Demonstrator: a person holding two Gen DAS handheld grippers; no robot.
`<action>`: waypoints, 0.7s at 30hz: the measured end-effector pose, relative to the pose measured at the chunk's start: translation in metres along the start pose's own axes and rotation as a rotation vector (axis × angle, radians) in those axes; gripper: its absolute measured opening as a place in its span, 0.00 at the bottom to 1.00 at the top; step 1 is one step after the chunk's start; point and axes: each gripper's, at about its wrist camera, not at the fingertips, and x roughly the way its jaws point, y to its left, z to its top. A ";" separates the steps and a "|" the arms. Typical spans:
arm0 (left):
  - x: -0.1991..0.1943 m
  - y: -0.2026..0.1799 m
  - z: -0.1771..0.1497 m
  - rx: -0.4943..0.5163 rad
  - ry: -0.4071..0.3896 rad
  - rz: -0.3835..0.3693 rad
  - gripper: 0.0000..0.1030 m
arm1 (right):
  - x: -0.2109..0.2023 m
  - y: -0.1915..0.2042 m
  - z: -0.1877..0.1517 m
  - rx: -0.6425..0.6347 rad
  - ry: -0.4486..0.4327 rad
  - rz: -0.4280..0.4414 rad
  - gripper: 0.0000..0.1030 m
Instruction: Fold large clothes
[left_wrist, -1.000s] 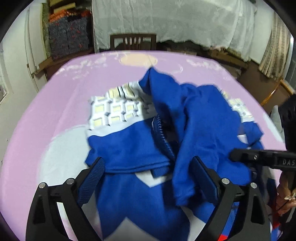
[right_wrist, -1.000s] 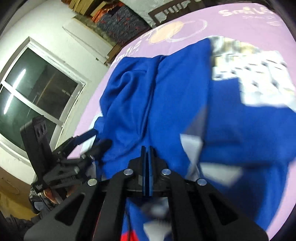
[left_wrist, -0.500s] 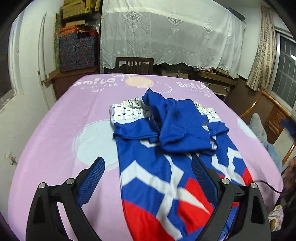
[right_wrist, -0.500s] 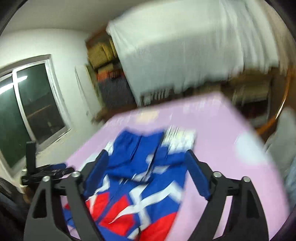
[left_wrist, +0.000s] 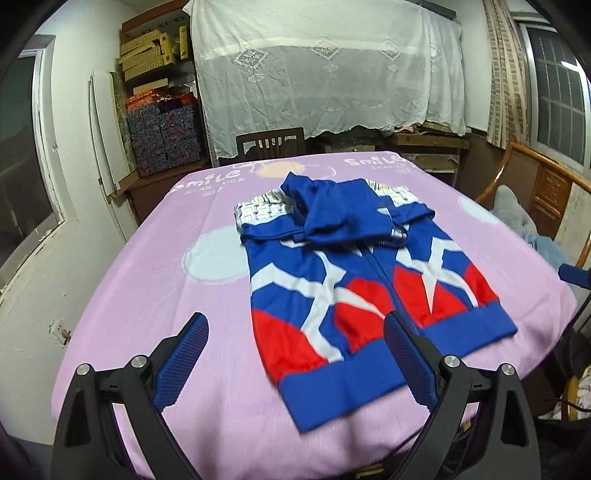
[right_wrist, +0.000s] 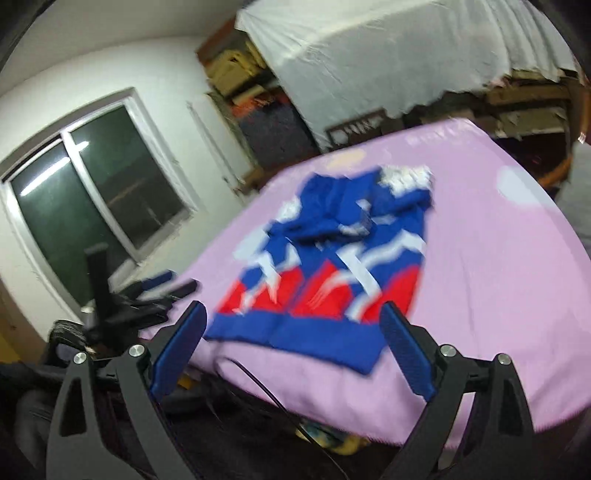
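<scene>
Lying flat on the surface (left_wrist: 155, 258), which is covered with a pink cloth, the jacket (left_wrist: 362, 280) is spread with its blue bottom band toward the near edge and its zipper running up the middle, so the front panels are open to view and easy to reach. Both sleeves (left_wrist: 343, 214) appear already folded in across the chest, at the far end of the jacket, which probably keeps the outline narrow for the next fold. I judge that the task is partly done, and that the bottom band still has to be brought up toward the collar. The left gripper (left_wrist: 295, 365) is held low and nearly level in front of the near edge of the jacket, its blue padded fingers (left_wrist: 181, 365) spread wide and holding nothing; the bottom band lies between them in this view, but whether they touch the cloth I cannot tell. The right gripper (right_wrist: 291, 350) is also spread and empty, and it stands back from the near corner of the jacket, tilted and looking over it from the right side. Its picture is blurred, so small details of the cloth are not clear. In the right wrist view the left gripper (right_wrist: 147, 295) shows left of the jacket, off the edge of the surface.
</scene>
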 end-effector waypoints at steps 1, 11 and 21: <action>-0.001 -0.001 -0.002 0.001 0.002 0.003 0.93 | -0.004 -0.002 -0.006 0.011 0.001 -0.009 0.89; 0.035 0.000 -0.011 -0.021 0.088 0.010 0.93 | 0.012 -0.028 -0.009 0.051 0.008 -0.082 0.90; 0.072 0.007 -0.019 -0.045 0.170 -0.052 0.93 | 0.059 -0.059 -0.003 0.117 0.101 -0.135 0.90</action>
